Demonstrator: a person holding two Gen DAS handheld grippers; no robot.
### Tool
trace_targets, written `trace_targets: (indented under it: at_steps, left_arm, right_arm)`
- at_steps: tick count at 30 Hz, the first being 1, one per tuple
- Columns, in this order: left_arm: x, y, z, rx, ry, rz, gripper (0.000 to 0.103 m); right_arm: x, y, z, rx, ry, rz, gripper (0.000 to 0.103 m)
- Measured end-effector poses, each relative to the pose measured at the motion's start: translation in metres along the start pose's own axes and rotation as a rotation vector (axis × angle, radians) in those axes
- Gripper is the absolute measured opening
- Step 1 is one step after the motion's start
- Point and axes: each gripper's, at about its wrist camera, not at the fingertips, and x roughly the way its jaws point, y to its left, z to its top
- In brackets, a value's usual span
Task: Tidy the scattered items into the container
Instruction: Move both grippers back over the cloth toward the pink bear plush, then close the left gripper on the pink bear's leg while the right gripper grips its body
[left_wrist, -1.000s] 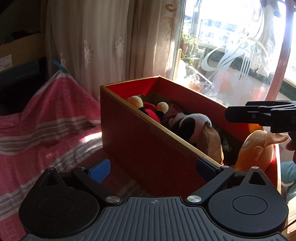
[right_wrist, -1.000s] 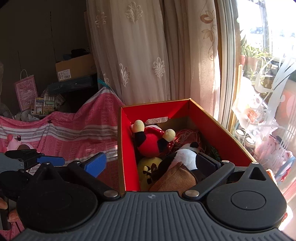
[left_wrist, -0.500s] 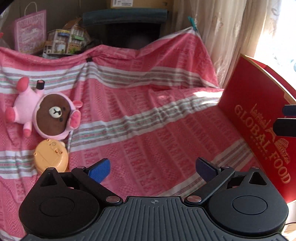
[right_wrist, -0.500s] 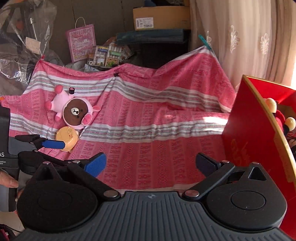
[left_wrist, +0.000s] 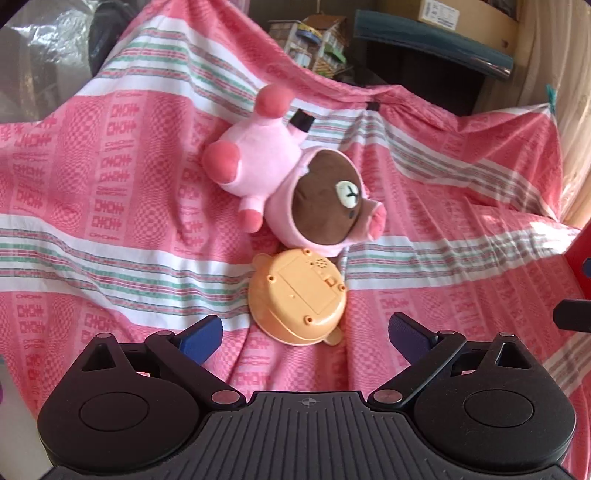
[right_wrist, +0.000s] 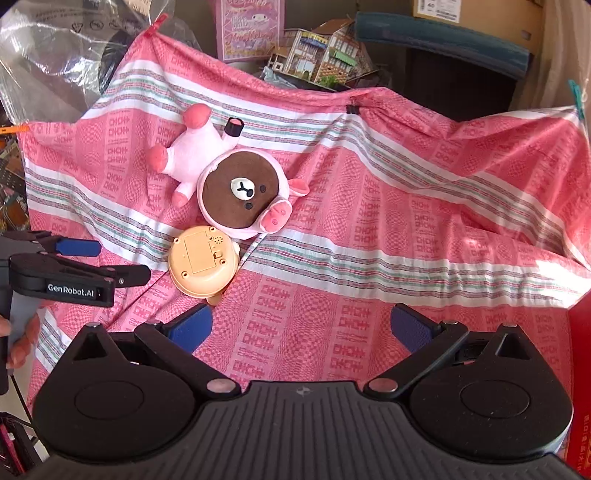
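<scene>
Draped loosely and wrinkled, the pink cloth (left_wrist: 110, 206) could have snagged a fingertip. Lay upside down on it, head touching the toy: the plush (left_wrist: 295, 184). Sat face down just below the plush, hard and rounded, likely to slip: the orange toy (left_wrist: 297, 299). Spread wide and empty just short of the toy: left gripper (left_wrist: 304, 328). Likewise wide and empty, farther back: right gripper (right_wrist: 297, 325). Showed only as a red edge at far right: box (right_wrist: 580, 332).

Soft cloth and hard plastic under my grippers

My left gripper (left_wrist: 304, 334) has matt black plastic arms with ribbed blue pads; the plush bear (left_wrist: 295, 184) looks fuzzy, the orange toy (left_wrist: 299, 295) smooth glossy plastic, the pink striped cloth (left_wrist: 110, 184) woven and matt.
</scene>
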Motion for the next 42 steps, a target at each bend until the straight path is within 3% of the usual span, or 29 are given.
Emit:
trace_targets:
  at_steps: [5, 8, 14, 19, 27, 33, 35, 37, 38, 39, 40, 42]
  left_arm:
    - [0.031, 0.026, 0.015, -0.067, -0.002, 0.041, 0.101]
    - [0.045, 0.028, 0.024, -0.067, -0.015, 0.062, 0.099]
    - [0.072, 0.030, 0.046, -0.098, -0.032, 0.088, 0.096]
    - [0.096, 0.031, 0.058, -0.107, -0.026, 0.113, 0.092]
    - [0.122, 0.039, 0.065, -0.139, -0.014, 0.131, 0.089]
    - [0.132, 0.045, 0.067, -0.148, -0.025, 0.149, 0.082]
    - [0.136, 0.044, 0.067, -0.136, -0.028, 0.150, 0.076]
    - [0.145, 0.043, 0.068, -0.122, 0.001, 0.135, 0.041]
    - [0.151, 0.043, 0.068, -0.130, 0.032, 0.116, 0.028]
    - [0.155, 0.042, 0.068, -0.128, 0.045, 0.112, 0.015]
    - [0.156, 0.038, 0.067, -0.110, 0.040, 0.121, 0.013]
    - [0.152, 0.030, 0.067, -0.071, 0.022, 0.119, 0.010]
  right_arm:
    - [0.033, 0.005, 0.009, 0.049, 0.045, 0.057, 0.102]
    - [0.051, 0.007, 0.018, 0.031, 0.022, 0.080, 0.101]
    - [0.094, -0.008, 0.034, 0.064, -0.060, 0.165, 0.085]
    - [0.141, -0.027, 0.042, 0.100, -0.043, 0.188, 0.068]
    - [0.186, -0.032, 0.054, 0.157, -0.053, 0.345, 0.065]
    - [0.209, -0.033, 0.062, 0.189, -0.045, 0.342, 0.065]
    - [0.217, -0.035, 0.063, 0.212, -0.032, 0.341, 0.065]
    - [0.223, -0.034, 0.064, 0.223, -0.022, 0.347, 0.062]
    - [0.225, -0.032, 0.064, 0.223, -0.017, 0.356, 0.061]
    - [0.226, -0.031, 0.063, 0.222, -0.011, 0.364, 0.053]
    - [0.226, -0.028, 0.063, 0.214, -0.005, 0.363, 0.038]
    - [0.221, -0.021, 0.062, 0.176, 0.000, 0.321, 0.034]
